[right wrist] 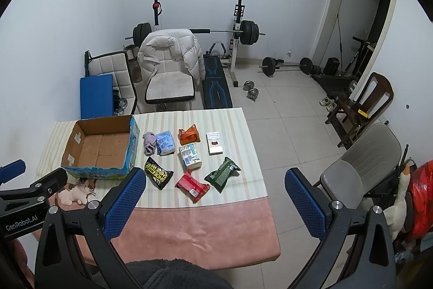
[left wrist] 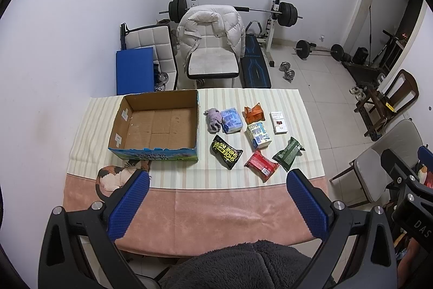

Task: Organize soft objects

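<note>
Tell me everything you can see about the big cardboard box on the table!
The cardboard box is open on top, with plain brown insides and nothing in it. Its outside is blue with a printed picture. White tape patches stick to its left inner wall. It sits flat on the striped cloth, left of the purple soft toy, not touching it.

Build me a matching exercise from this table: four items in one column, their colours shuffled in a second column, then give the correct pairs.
Items:
1. shoe shine wipes pack
2. small plush toy
3. pack nearest the table's right edge
4. cardboard box outer wall

Colours:
A. dark green
B. blue, printed
C. black with yellow lettering
D. pale purple

Pairs: 1-C, 2-D, 3-A, 4-B
</note>
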`<state>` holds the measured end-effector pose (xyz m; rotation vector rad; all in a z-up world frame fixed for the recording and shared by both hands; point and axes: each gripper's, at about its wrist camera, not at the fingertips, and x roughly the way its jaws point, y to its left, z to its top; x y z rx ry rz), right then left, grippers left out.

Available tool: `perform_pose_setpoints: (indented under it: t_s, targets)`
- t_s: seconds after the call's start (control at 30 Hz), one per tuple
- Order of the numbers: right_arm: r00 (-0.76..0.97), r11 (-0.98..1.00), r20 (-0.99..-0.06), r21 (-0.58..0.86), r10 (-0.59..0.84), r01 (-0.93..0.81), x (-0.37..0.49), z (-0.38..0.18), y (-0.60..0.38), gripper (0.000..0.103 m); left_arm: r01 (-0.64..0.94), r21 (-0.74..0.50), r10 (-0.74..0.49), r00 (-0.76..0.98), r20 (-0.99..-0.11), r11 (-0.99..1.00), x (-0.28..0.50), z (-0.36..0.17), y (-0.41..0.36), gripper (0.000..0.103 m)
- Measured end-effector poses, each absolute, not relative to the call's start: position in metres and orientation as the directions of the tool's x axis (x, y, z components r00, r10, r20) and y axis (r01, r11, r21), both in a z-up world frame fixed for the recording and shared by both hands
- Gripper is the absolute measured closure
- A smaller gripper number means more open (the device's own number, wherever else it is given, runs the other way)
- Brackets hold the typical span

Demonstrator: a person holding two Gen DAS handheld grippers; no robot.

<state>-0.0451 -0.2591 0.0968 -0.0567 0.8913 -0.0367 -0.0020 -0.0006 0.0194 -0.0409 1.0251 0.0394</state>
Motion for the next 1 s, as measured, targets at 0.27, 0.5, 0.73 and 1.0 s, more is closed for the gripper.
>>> perform_pose_setpoints:
  t_s: [0.27, 0.5, 0.73, 1.0]
  targets:
    - [0.629, 0.998, -0.775, -0.065, -0.056, 0.009, -0.045, 0.097, -0.259, 0.0, -0.052, -0.015, 0.014, 0.521, -0.853, 0.999, -0.004, 0.018, -0.001, 0.0]
    - [0.633, 0.998, -0.772, -0.06, -0.049, 0.003, -0.047, 0.1, -0.258, 0.0, -0.053, -0.017, 0.013, 0.522, -0.853, 0.998, -0.004, 0.018, -0.001, 0.0]
    - [0.647, 0.998, -0.761, -0.056, -0.044, 0.002, -0.051, 0.106, -0.257, 0.0, -0.055, -0.015, 0.016, 0.526, -0.85, 0.998, -0.004, 0.02, -0.001, 0.0]
    - [0.649, 0.999, -0.76, -0.049, -0.034, -0.005, -0.05, 0.106, -0.256, 0.0, -0.058, -0.013, 0.019, 0.529, -0.849, 0.998, -0.002, 0.023, -0.001, 0.0]
